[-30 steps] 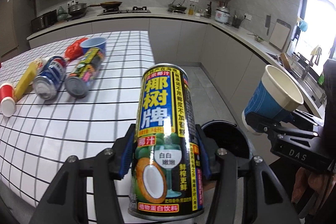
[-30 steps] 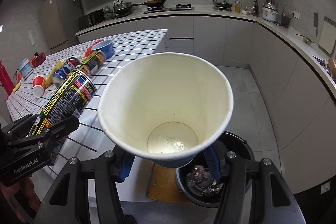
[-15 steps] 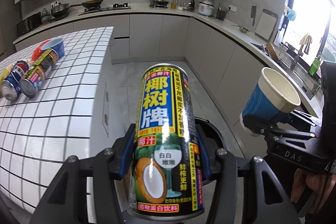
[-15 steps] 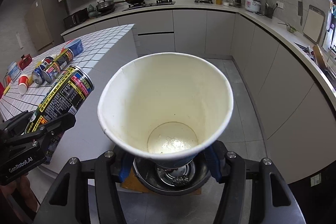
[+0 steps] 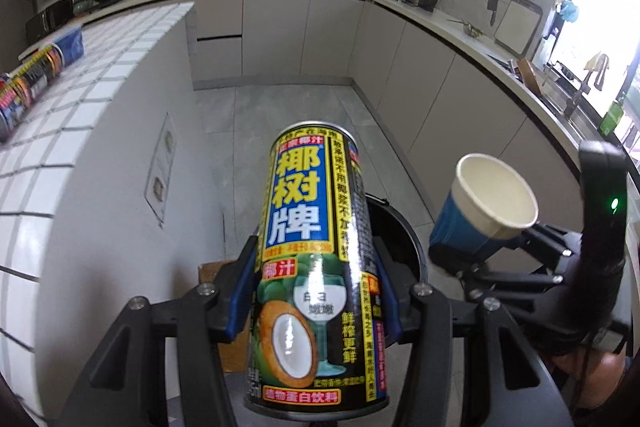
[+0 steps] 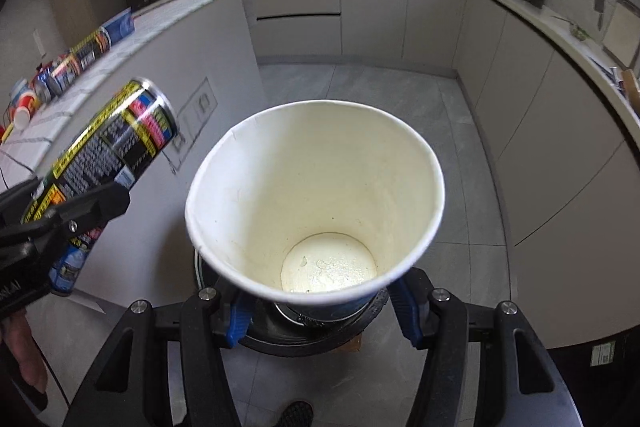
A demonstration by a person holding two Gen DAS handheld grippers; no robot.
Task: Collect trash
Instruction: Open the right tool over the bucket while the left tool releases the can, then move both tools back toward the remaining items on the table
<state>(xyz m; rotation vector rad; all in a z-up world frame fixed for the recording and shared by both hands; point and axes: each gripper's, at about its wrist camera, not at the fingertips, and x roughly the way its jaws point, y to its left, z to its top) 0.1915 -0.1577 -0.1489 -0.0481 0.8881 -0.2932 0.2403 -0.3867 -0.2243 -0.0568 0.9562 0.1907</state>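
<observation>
The left gripper (image 5: 316, 291) clamps the can (image 5: 316, 267); the right gripper (image 6: 320, 307) clamps the cup (image 6: 316, 207). Bin (image 5: 400, 239) at six o'clock; releasing off-centre could bounce either onto the floor.

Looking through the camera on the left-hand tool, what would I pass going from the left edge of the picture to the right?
Cans lying on the tiled counter → the tall coconut drink can gripped between the fingers → the paper cup held by the other tool → the bright window.
</observation>
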